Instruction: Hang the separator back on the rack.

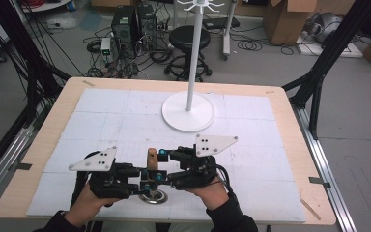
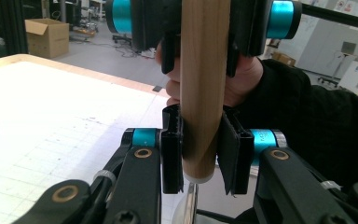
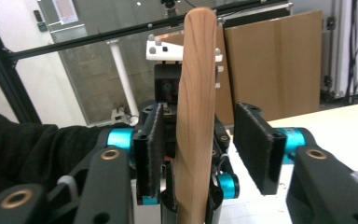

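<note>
A: From above, what's on the table (image 1: 270, 145)?

B: One white stand (image 1: 189, 112), one wooden handle (image 1: 152, 158) upright over a metal disc (image 1: 154, 196), and two grippers meeting at it near the front edge: left gripper (image 1: 142, 180), right gripper (image 1: 160, 164).

A: And the left gripper view?

B: The left gripper (image 2: 200, 154) is clamped on the handle (image 2: 203, 84), low down, both pads touching wood.

A: The right gripper view?

B: The right gripper (image 3: 209, 149) stands apart around the handle (image 3: 196, 116); one pad is close, the other clear of it.
</note>
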Tool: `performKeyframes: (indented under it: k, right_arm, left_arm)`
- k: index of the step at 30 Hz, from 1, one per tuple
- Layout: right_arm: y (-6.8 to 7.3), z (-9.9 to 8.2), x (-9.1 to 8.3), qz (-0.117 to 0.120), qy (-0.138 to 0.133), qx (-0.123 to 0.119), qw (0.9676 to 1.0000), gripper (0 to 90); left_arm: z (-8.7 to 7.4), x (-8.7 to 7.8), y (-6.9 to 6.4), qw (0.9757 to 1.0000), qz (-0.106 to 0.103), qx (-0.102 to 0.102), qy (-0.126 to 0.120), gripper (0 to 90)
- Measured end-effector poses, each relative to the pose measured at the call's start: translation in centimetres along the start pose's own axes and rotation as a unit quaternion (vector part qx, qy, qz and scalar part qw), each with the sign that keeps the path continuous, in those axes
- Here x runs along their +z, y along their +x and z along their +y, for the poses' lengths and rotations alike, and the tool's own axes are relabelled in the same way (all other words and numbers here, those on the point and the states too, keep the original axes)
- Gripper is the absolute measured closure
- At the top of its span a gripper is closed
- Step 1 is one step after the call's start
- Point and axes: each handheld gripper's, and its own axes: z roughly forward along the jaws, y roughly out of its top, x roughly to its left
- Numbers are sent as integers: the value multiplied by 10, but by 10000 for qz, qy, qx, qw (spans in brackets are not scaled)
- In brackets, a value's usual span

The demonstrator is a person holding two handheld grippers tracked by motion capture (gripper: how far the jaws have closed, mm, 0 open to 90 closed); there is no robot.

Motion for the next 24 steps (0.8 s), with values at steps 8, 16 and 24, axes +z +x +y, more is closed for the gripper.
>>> performKeyframes:
  k: [8,16,24]
  right_arm:
    - [0,-1,1,32,33,-7,10000,630]
    - [1,-2,3,62,51,-25,10000,715]
    - [-10,4,-2,-619,-49,-84,9980,719]
  left_arm:
    - [0,-1,0,10000,-37,-3,-9,724]
    - [0,-1,1,10000,-15,-8,-4,721]
    - [-8,-14,14,9980,559,-73,-269,384]
